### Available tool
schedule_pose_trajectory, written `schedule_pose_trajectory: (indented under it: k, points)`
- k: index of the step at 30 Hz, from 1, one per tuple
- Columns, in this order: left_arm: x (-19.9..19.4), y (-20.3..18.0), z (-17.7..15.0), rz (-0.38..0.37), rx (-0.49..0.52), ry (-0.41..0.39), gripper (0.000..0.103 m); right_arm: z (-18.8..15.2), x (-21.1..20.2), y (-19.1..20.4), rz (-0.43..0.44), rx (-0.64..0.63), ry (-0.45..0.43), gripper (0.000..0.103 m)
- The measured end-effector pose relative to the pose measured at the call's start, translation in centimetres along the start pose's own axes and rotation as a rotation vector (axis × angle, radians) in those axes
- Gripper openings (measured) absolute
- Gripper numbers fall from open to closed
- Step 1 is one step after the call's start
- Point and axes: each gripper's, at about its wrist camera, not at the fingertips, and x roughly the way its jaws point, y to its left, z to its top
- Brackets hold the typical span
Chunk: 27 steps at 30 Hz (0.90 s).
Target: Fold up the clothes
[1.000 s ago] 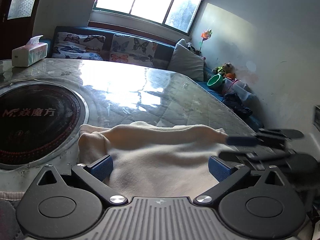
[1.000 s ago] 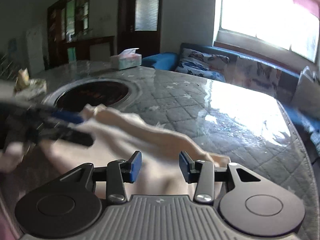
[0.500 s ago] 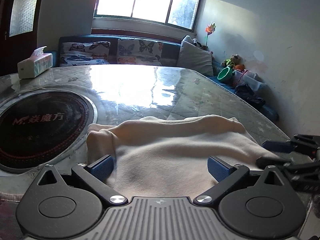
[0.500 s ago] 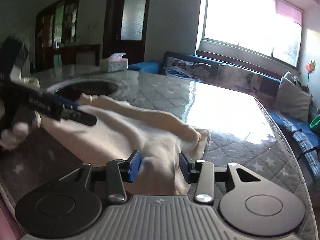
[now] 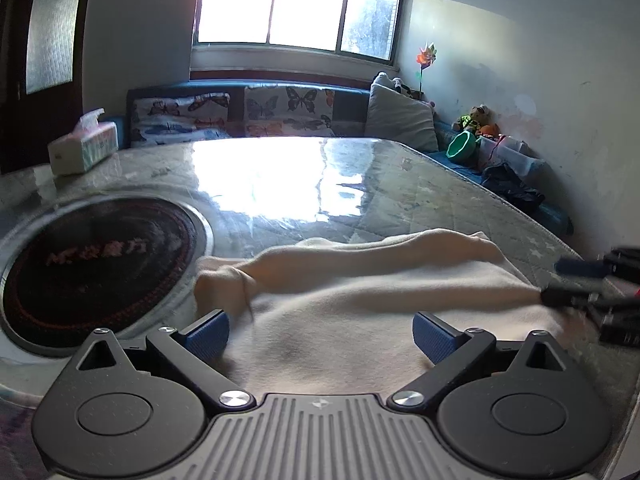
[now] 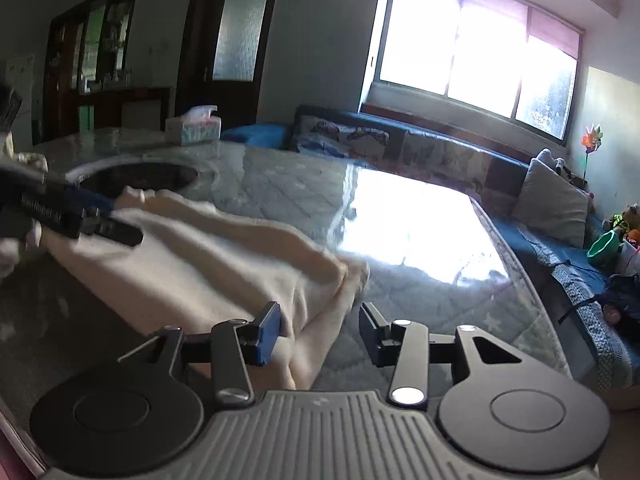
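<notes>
My left gripper [image 5: 320, 332] hangs low over the table [image 5: 400, 184] with its blue pads spread wide apart, the cream garment [image 5: 360, 312] lying flat between and ahead of them, untouched by either pad. From this view I see the round dark inset [image 5: 92, 264] in the table just left of the cloth, its rolled far edge, and my right gripper [image 5: 580, 284] blurred at the garment's right end. My right wrist view shows what that one cannot: the right gripper [image 6: 318, 334] has its pads apart too, the left pad against the folded corner of the garment [image 6: 224, 264], the right pad over bare table [image 6: 420, 288]. Here the left gripper [image 6: 108, 224] appears at the cloth's far left, blurred. A tissue box [image 6: 194, 124] stands beyond, well apart.
</notes>
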Motion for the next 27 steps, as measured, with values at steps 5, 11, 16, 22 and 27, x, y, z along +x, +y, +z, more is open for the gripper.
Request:
schedule_pose_trajectory:
  k: [5,11,16,22,27]
  points:
    - [-1.4,-0.1,0.1,0.031,0.008,-0.03,0.097,1.2,1.1,0.0,0.01,0.0,-0.005,0.045]
    - [-2.9,0.1,-0.4,0.09,0.04,-0.049,0.095,0.2,2.6,0.2,0.005,-0.019,0.049,0.045]
    - [-3.5,0.9,-0.9,0.108,0.007,-0.04,0.095,1.3,0.5,1.3,0.038,-0.037,-0.02,0.048]
    - [-3.5,1.2,-2.2,0.121,0.011,-0.009,0.094,0.5,0.2,5.5,0.107,-0.232,-0.037,0.052]
    - [-3.4,1.3,-2.9,0.125,0.004,0.007,0.094,-0.5,0.0,7.0,0.08,-0.323,-0.043,0.052]
